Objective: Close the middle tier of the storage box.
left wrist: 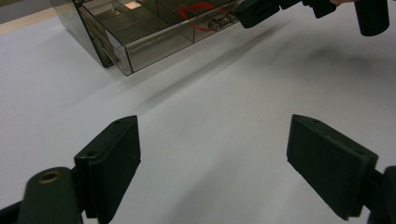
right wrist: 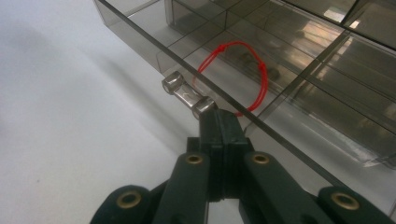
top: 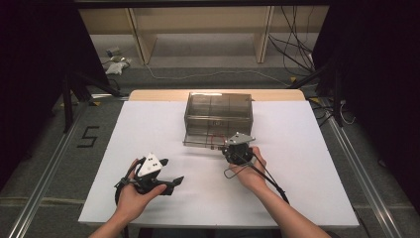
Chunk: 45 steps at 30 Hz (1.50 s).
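Red cord loop (right wrist: pixel 233 77), one, inside one drawer (right wrist: pixel 299 70).

The high view looks forward and down from above the person's side, far enough off to take in the whole white counter (top: pixel 148 124), the smoked clear drawer box (top: pixel 218 110) at its far middle and the floor beyond. The left gripper view sits low over the counter, looking along its own wide-apart jaws toward the box's pulled-out drawer (left wrist: pixel 154 35) and the right gripper (left wrist: pixel 261 10) at its front. The right gripper view looks from very close along its closed jaws at that drawer's handle (right wrist: pixel 188 96) and red loop (right wrist: pixel 243 65), which the other two views share.
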Each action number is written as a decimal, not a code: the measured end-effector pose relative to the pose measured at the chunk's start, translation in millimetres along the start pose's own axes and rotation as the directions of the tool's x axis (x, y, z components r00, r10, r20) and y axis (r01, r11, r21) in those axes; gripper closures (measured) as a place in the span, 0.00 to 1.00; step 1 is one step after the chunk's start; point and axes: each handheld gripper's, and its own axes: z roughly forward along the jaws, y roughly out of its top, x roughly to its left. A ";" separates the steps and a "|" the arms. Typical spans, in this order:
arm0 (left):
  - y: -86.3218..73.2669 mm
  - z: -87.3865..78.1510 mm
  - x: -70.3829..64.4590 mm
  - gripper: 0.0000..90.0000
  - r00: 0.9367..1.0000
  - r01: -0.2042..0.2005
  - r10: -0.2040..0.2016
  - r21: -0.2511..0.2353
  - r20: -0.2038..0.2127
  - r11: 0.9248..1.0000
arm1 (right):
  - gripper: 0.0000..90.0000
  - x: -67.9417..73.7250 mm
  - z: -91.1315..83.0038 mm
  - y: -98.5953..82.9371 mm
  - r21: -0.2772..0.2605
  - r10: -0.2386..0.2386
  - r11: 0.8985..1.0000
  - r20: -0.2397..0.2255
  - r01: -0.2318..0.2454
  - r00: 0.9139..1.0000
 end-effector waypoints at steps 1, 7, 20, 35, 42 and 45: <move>0.0 0.0 0.0 0.19 1.000 0.000 0.000 0.000 0.000 1.000 | 1.00 -0.2 0.1 0.1 0.000 0.002 1.000 0.001 -0.002 1.000; 0.1 0.0 -0.1 0.19 1.000 0.000 0.000 -0.001 0.000 1.000 | 1.00 -1.0 1.1 1.1 -0.003 0.004 1.000 0.009 -0.004 1.000; 0.1 0.0 0.1 0.19 1.000 -0.001 0.001 0.000 0.000 1.000 | 1.00 -2.2 3.1 3.5 -0.007 0.011 1.000 0.013 -0.011 1.000; 0.2 0.1 0.0 0.19 1.000 -0.002 0.002 0.000 0.000 1.000 | 1.00 -3.3 4.0 4.2 -0.012 0.016 1.000 0.027 -0.016 1.000; 0.2 0.1 0.1 0.19 1.000 -0.002 0.002 0.001 -0.001 1.000 | 1.00 -3.6 4.4 4.6 -0.013 0.018 1.000 0.035 -0.018 0.999; 0.2 0.1 0.0 0.19 1.000 -0.003 0.003 0.001 -0.001 1.000 | 1.00 -3.8 4.5 4.9 -0.014 0.018 1.000 0.035 -0.018 0.999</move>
